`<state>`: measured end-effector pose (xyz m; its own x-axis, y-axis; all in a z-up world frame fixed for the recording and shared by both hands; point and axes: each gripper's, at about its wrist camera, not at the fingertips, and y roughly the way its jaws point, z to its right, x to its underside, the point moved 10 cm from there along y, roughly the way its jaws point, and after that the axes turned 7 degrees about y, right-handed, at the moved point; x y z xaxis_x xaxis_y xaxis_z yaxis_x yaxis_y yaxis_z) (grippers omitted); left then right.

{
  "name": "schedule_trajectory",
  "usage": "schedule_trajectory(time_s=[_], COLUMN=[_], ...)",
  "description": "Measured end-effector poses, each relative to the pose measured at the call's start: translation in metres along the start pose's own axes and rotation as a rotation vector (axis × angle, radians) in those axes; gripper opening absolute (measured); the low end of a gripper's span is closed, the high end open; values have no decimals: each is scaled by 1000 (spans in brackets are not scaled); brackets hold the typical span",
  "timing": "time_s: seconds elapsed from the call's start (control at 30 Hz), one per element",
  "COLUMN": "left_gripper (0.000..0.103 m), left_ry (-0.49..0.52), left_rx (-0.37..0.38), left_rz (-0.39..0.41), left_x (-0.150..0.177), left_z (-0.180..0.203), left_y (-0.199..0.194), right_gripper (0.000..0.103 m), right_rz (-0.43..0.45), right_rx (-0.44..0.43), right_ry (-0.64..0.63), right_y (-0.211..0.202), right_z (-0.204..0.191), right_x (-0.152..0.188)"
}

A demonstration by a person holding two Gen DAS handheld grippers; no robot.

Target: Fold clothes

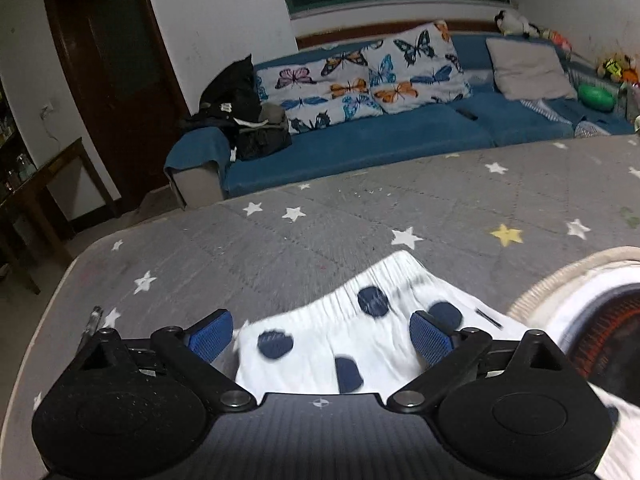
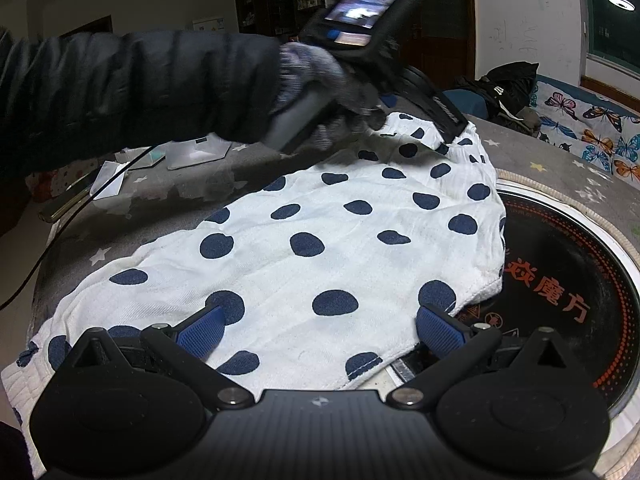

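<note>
Grey cloth with small stars (image 1: 280, 248) over the whole table, reaching to a rounded edge at the left and to a far edge in front of a blue sofa (image 1: 360, 140). Plenty of bare cloth beyond the garment toward that far edge. At the right, a round black cooker plate (image 2: 560, 280) sunk in the table, with a pale rim and orange characters.

White garment with dark blue dots (image 2: 320, 240) spread flat over the table middle, one corner lapping over the rim of the cooker plate. Far end gathered, like a waistband, seen close in the left wrist view (image 1: 360, 320).

Left gripper (image 1: 322, 334) low above the gathered end, blue pads wide apart, nothing held between them. From the right wrist view, the same tool (image 2: 444, 120) at the far end of the garment, its tip down at the cloth, held by a gloved hand (image 2: 332, 92) with a dark padded sleeve (image 2: 140, 88); small lit screen on its back.

Right gripper (image 2: 320, 330) above the near end of the garment, pads also wide apart, nothing gripped; right pad close to the garment corner by the cooker plate.

Only in the left wrist view: butterfly cushions (image 1: 360, 80), a dark door (image 1: 120, 60). Only in the right wrist view: flat papers (image 2: 192, 152) and a black cable (image 2: 80, 216) on the far left of the table.
</note>
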<state>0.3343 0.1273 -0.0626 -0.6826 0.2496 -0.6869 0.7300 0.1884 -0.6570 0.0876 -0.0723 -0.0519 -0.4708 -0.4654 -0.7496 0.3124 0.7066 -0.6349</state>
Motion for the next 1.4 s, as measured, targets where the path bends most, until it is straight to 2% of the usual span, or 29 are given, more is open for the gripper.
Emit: schedule_trajectory(time_s=[0.33,0.57,0.8,0.97,1.13,1.27,1.4], left_gripper=[101,103,103,103,103,103,103], left_ry=[-66,-43,3,42,-5,11,13], left_rx=[-21,22,131,129,134,127,166], left_rz=[-16,23,40,25,10,34,33], left_x=[-12,-3,16,20,19,26,41], left_z=[-2,4,40,55,53,51,57], left_y=[20,-13,-44,-33,-30,-48,-68], right_gripper=[103,103,103,103,103,103,103], right_rz=[1,1,0,-1,-1,-1,-1], right_rx=[-2,2,4,5,5,6,8], right_ry=[6,3,1,0,0,0,-1], right_y=[0,0,0,0,-1,-1,-1], right_z=[-1,-3,-3,-3,-4,-4,-4], right_x=[1,0,1,0,0,0,0])
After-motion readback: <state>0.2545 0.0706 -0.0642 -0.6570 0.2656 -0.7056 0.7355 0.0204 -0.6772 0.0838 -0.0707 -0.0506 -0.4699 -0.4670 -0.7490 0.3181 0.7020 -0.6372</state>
